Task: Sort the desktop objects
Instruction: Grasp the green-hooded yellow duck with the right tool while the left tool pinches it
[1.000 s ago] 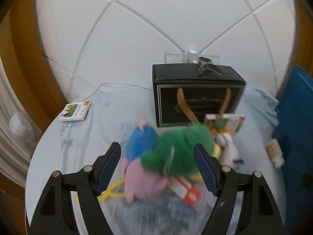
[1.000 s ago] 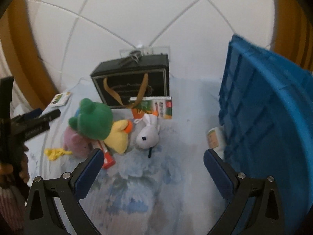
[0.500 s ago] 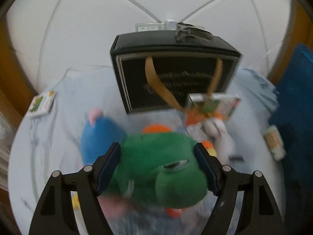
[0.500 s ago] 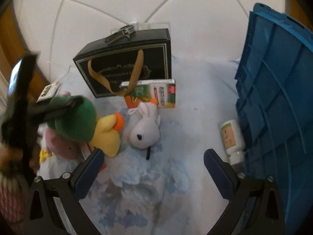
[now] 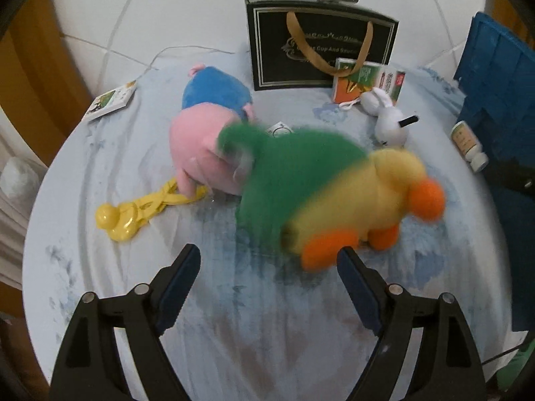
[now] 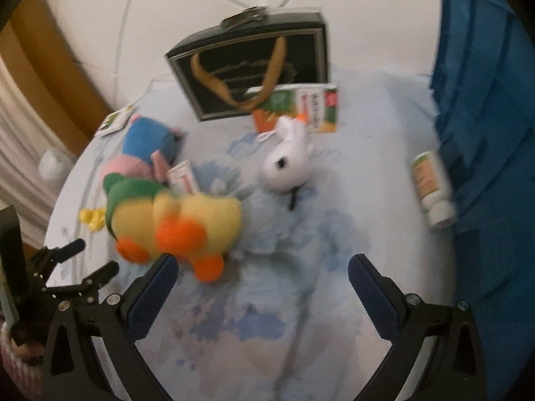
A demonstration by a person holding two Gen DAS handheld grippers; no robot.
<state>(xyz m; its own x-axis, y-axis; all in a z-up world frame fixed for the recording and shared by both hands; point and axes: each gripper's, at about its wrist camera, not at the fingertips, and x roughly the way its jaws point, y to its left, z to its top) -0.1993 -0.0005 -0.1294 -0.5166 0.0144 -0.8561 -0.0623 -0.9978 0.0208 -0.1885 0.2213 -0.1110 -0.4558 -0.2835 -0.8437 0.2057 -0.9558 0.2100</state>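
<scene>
In the left wrist view the left gripper (image 5: 269, 264) fills the bottom of the frame, its jaws wide and opening, with nothing pressed between the pads – only the pale blue patterned tablecloth (image 5: 140, 260) shows in the gap. Just above the right fingertip lies the yellow duck plush with a green hood (image 5: 334, 187), blurred, its orange feet close to that finger (image 5: 354, 277) but not gripped. To its upper left sits the pink and blue plush (image 5: 207, 127), and a yellow plastic toy (image 5: 133, 210) lies at left centre, one end touching the pink plush. At top centre stands a black gift box with gold ribbon handles (image 5: 321, 50); a green and orange carton (image 5: 367, 82) leans at its lower right, with a white bunny plush (image 5: 388, 120) just below it. A small white bottle (image 5: 468, 145) lies at right, beside the blue crate (image 5: 501, 77). A small card (image 5: 112, 100) rests at upper left. In the right wrist view (softly blurred) the right gripper (image 6: 264, 277) also stands wide apart and holds nothing – its left fingertip sits just beneath the duck.
</scene>
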